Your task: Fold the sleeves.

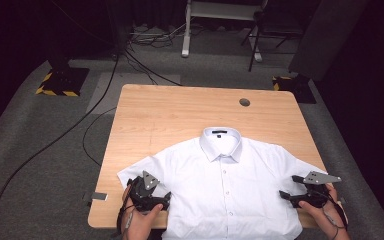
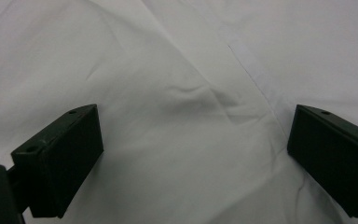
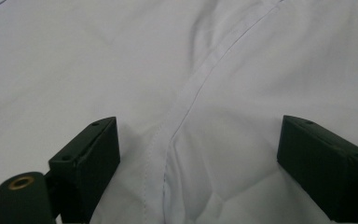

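Plainly, the white short-sleeved shirt (image 1: 225, 192) lies face up and buttoned on the wooden table (image 1: 170, 112), collar toward twelve o'clock, hem hanging a little past the table's six o'clock edge; it takes up the near half of the top, with a sleeve spread out to each side. At about eight o'clock of the shirt, the left gripper (image 1: 156, 201) sits low over the cloth where sleeve meets body; the left gripper view shows its jaws standing wide apart, with nothing pinched, a soft wrinkle and a seam (image 2: 254, 81) running between them. At about four o'clock, the right gripper (image 1: 291, 196) hovers by the other sleeve, near the table's edge; its jaws too are spread wide, straddling a stitched seam (image 3: 186, 109) without pressing on it.

Judging from this, a pinch on both sides is the step in hand, probably to fold or lift the shirt; the risks lie in the grab itself. Should a jaw close on only the top layer, the front would peel away from the back and the fold would bunch; should the two sides be taken at uneven heights, the shirt would skew; and since the hem already overhangs, any drag toward six o'clock could slide the whole garment off the table.
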Motion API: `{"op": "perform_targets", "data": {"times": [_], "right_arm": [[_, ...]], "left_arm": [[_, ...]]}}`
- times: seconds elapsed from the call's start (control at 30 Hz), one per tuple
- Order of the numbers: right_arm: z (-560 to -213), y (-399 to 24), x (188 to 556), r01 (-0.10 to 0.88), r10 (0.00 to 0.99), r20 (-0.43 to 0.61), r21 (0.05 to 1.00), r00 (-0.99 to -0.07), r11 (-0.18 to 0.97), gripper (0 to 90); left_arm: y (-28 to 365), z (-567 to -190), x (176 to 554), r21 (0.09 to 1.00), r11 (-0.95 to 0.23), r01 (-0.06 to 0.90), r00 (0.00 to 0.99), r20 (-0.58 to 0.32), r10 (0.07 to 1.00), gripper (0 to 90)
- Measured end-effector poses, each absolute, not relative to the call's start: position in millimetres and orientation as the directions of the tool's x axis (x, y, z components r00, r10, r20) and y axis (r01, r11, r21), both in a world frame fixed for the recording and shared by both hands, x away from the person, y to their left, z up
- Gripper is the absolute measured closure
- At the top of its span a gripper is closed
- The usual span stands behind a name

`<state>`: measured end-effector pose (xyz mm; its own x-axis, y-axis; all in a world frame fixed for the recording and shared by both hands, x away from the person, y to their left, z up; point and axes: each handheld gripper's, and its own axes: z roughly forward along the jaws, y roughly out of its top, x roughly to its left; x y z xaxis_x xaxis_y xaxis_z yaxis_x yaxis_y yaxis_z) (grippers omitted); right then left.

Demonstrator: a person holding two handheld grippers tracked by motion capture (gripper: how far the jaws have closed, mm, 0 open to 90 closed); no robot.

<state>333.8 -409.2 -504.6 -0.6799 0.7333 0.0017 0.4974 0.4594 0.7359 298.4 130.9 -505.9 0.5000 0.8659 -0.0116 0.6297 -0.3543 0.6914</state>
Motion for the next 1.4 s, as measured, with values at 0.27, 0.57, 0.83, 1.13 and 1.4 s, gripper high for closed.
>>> {"op": "perform_targets", "data": {"times": [0.27,0.57,0.83,1.13,1.4], "right_arm": [[-504.6,-409.3,333.8,0.498,0.733,0.002,0.736,-0.68,0.459,12.8],[-504.6,-409.3,333.8,0.498,0.734,0.003,0.736,-0.679,0.459,12.8],[-504.6,-409.3,333.9,0.499,0.734,0.003,0.736,-0.679,0.458,12.9],[-504.6,-409.4,334.1,0.499,0.734,0.004,0.736,-0.679,0.457,12.9],[-504.6,-409.4,334.8,0.502,0.738,0.005,0.736,-0.675,0.455,12.9]], "left_arm": [[130.7,-505.9,298.9,0.69,-0.357,0.63,0.505,-0.015,0.863,1.8],[130.5,-506.0,299.4,0.687,-0.357,0.632,0.509,-0.021,0.861,0.6],[130.5,-506.0,299.4,0.687,-0.357,0.632,0.509,-0.021,0.861,0.6],[130.6,-505.8,299.3,0.688,-0.359,0.63,0.511,-0.019,0.859,0.8],[129.0,-497.1,298.1,0.704,-0.352,0.616,0.514,-0.022,0.857,4.5]]}}
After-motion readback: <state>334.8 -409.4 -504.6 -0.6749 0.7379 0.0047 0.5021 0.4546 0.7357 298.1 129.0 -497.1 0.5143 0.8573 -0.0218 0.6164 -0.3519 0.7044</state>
